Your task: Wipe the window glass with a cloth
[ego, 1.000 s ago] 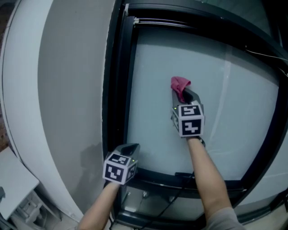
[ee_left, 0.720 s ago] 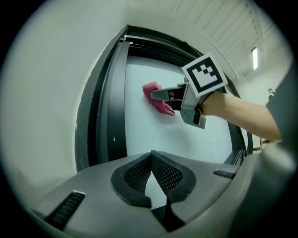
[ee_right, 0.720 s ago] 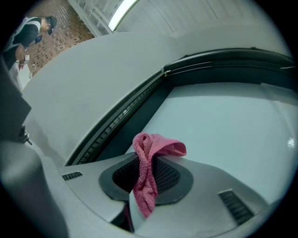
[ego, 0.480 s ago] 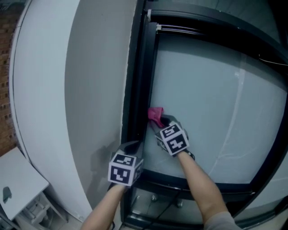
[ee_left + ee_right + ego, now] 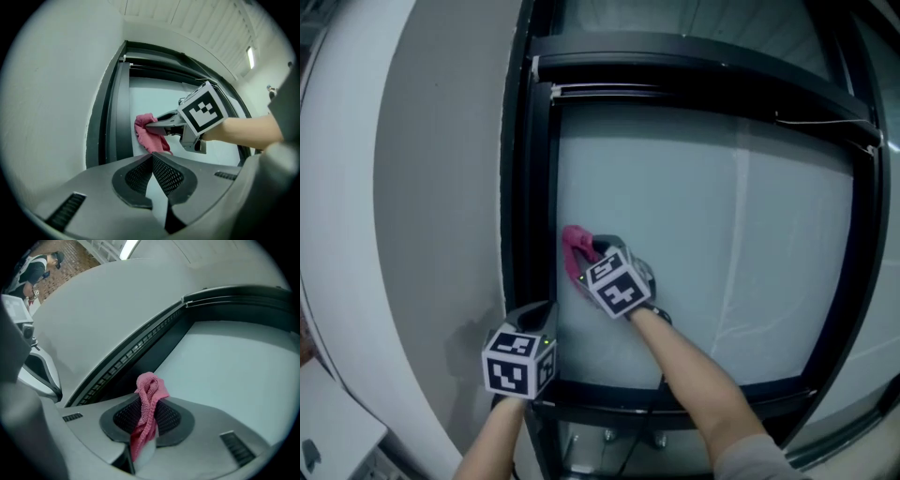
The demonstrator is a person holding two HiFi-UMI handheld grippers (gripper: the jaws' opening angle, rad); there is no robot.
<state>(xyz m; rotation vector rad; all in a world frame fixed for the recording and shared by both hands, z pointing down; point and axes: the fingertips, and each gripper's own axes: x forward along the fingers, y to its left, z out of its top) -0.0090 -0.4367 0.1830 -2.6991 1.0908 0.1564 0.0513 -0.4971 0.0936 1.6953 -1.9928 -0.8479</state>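
We have the cloth (image 5: 575, 247) clenched in our right tongs (image 5: 596, 247) and against the glass (image 5: 703, 234) low by the left frame (image 5: 534, 206), with our left tongs (image 5: 152, 158) closed and empty, so we judge the wipe underway, how much remains unclear.

Pane of pale window glass (image 5: 703, 244) sits inside the black metal window frame (image 5: 536, 206). The curved white wall panel (image 5: 431, 206) lies left of the frame.

On the lower half of the pane, at its left edge, is the pink knitted cloth (image 5: 576, 251). It lies against the glass, just right of the frame's left upright, between the jaws of the right gripper (image 5: 589, 255), which reaches in from lower right.

The left gripper (image 5: 540, 311) is below and left of the cloth and apart from it, before the frame's lower-left corner. Its jaws meet at the tips with nothing between them.
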